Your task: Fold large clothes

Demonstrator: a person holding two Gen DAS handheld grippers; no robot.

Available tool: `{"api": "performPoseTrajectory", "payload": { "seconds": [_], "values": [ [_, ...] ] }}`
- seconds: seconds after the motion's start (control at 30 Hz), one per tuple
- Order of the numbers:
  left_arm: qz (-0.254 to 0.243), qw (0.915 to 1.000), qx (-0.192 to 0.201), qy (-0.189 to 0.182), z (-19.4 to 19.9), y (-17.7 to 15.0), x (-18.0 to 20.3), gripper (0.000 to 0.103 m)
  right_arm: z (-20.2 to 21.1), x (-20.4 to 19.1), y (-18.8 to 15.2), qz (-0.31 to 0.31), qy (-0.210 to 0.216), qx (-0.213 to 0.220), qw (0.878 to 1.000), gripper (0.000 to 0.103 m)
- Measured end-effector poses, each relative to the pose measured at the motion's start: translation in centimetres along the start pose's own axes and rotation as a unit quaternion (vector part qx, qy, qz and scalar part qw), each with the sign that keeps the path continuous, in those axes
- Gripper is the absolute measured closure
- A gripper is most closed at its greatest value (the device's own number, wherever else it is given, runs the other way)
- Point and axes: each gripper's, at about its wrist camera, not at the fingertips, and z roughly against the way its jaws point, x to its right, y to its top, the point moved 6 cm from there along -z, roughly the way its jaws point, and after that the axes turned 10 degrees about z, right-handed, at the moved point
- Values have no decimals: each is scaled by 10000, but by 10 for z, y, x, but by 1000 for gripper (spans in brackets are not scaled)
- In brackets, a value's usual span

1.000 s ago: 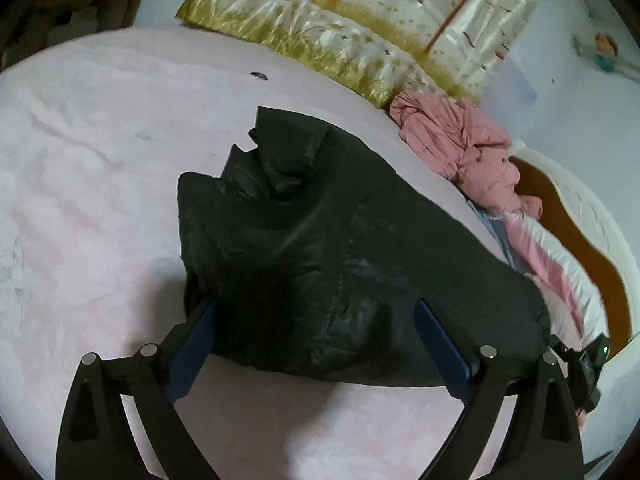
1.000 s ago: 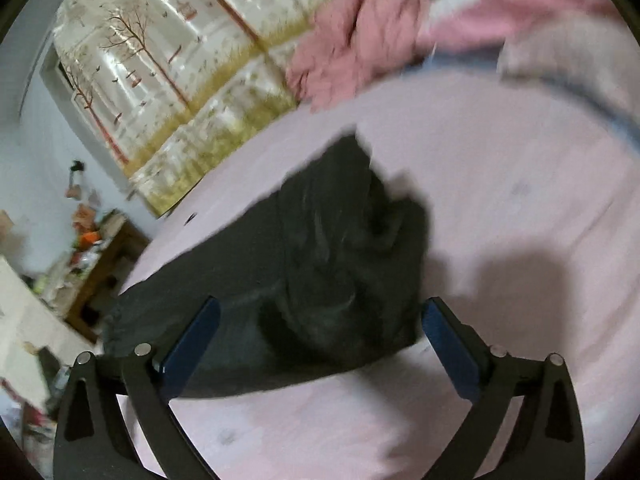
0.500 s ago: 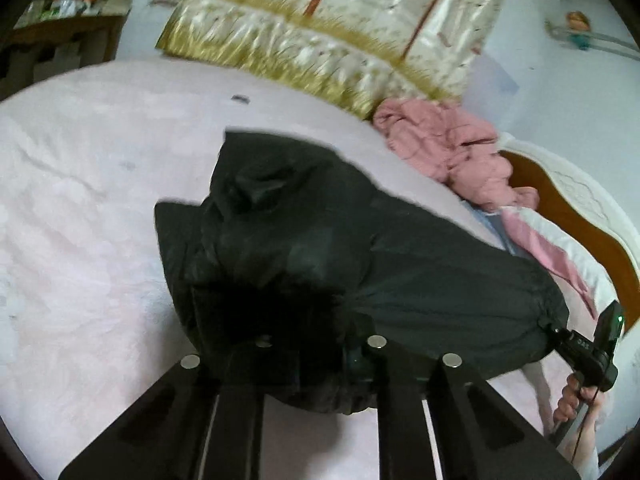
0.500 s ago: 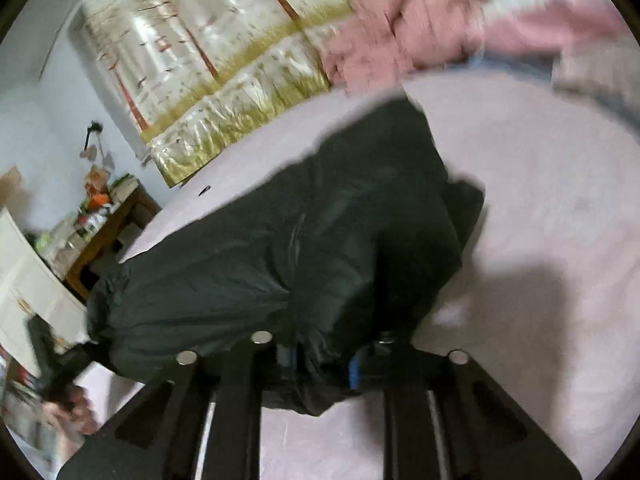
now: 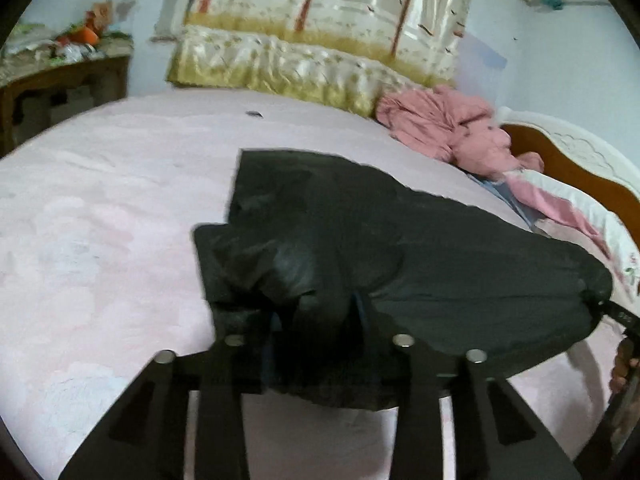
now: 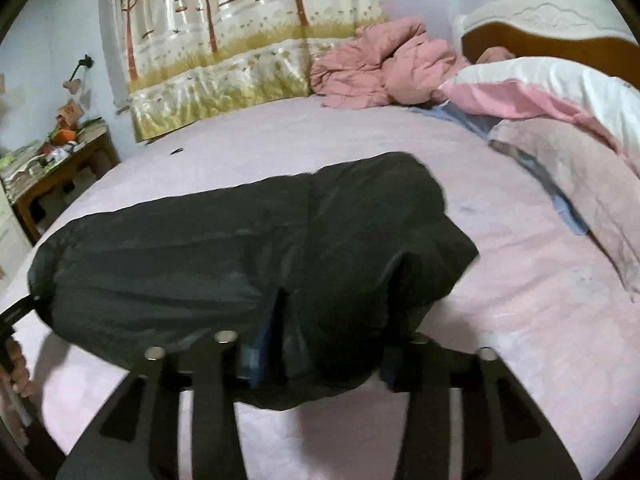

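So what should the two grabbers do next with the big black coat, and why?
Probably carry the near edge of the puffy black jacket away across the pink bed sheet and lay it down. The left gripper and right gripper each have a bunch of its hem between their fingers, jaws just reopened partway, so a fold looks begun.

Both hand-held grippers clamped the black jacket (image 5: 400,248), lifting it.
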Motion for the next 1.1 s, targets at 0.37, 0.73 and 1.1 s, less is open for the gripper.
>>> {"api": "performPoseTrajectory", "payload": {
  "seconds": [0.37, 0.73, 1.1],
  "values": [
    [-921, 9898, 1089, 48, 62, 26, 63, 30, 50, 40, 39, -40, -862, 780, 9932, 19],
    [-946, 9876, 1026, -717, 61, 19, 146, 27, 65, -15, 31, 256, -23, 817, 9963, 20],
    [-549, 9754, -972, -1902, -12, -53, 210, 88, 38, -51, 41, 10, 1073, 249, 9939, 96]
  ]
}}
